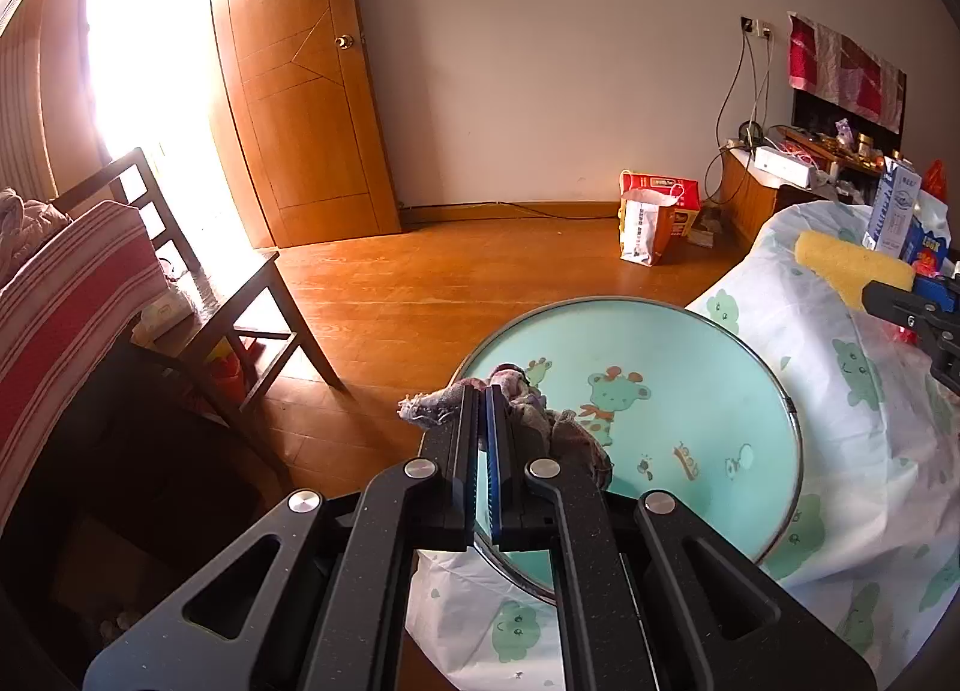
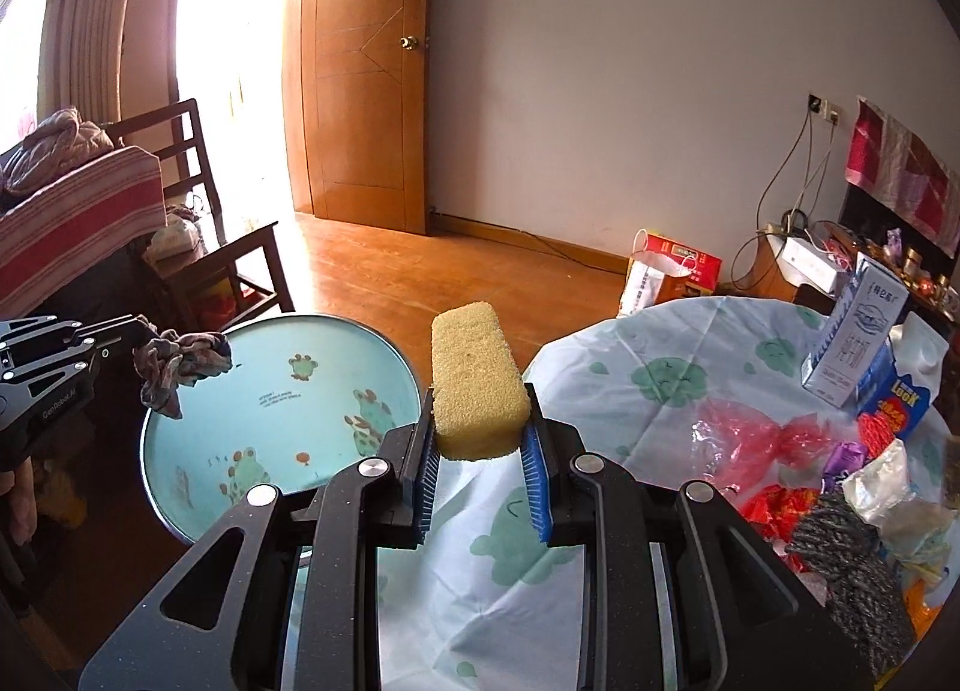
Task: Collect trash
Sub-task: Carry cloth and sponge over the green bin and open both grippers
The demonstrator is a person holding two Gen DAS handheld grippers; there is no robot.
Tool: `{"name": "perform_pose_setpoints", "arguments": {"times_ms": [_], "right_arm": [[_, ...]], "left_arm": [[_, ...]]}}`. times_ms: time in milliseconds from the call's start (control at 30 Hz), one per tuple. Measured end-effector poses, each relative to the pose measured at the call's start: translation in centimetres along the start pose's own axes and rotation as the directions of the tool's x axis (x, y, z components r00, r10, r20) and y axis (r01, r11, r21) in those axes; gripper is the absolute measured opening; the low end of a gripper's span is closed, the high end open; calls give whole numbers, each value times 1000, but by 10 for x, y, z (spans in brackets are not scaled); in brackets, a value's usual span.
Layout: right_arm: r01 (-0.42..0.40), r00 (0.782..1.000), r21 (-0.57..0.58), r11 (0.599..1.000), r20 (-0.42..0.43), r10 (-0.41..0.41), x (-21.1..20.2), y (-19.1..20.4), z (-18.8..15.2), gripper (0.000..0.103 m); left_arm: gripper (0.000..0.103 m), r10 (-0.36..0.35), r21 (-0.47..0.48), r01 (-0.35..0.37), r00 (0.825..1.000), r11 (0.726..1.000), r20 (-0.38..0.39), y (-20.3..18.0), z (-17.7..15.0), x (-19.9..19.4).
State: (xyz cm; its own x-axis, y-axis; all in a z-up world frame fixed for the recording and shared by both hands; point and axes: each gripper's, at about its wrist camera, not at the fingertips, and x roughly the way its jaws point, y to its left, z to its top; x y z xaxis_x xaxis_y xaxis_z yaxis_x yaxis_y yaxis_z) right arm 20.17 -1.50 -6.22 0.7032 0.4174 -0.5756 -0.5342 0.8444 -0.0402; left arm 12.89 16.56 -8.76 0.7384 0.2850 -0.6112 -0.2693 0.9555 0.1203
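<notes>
My left gripper (image 1: 483, 400) is shut on a crumpled, faded rag (image 1: 534, 421) and holds it above a round turquoise tray (image 1: 708, 391) printed with cartoon animals. From the right wrist view the same rag (image 2: 180, 361) dangles from the left gripper (image 2: 141, 331) over the tray (image 2: 288, 391). My right gripper (image 2: 480, 427) is shut on a yellow sponge (image 2: 474, 373), held over the table edge beside the tray. The sponge (image 1: 852, 265) also shows at the right of the left wrist view.
A table under a white cloth with green prints (image 2: 630, 391) carries a milk carton (image 2: 852, 343), red and pink plastic wrappers (image 2: 756, 445), a grey scourer (image 2: 852, 559) and other litter. A dark wooden chair (image 1: 240, 301) stands at left. Paper bags (image 1: 654, 217) sit on the wooden floor.
</notes>
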Motion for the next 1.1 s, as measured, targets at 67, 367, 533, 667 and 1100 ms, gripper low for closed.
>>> {"name": "perform_pose_setpoints", "arguments": {"times_ms": [67,367,533,667,1100], "right_arm": [[-10,1000,-8,1000,-6,10,5,3,0,26],[-44,999,-42,998,-21,43,15,14,2,26],[-60,998,-62,996,-30,59,17,20,1,26],[-89,996,-85,992,-39,85,19,29,2,26],[-106,994,-66,992,-38,104,13,32,2,57]], "left_arm": [[2,1,-1,-1,1000,1000,-5,1,0,2],[2,-16,-3,16,1000,1000,-9,1,-1,3],[2,-29,0,29,1000,1000,-9,-2,-1,3],[2,-48,5,48,999,999,-13,-7,-2,2],[52,-43,-5,43,999,999,3,-13,-3,-3]]}}
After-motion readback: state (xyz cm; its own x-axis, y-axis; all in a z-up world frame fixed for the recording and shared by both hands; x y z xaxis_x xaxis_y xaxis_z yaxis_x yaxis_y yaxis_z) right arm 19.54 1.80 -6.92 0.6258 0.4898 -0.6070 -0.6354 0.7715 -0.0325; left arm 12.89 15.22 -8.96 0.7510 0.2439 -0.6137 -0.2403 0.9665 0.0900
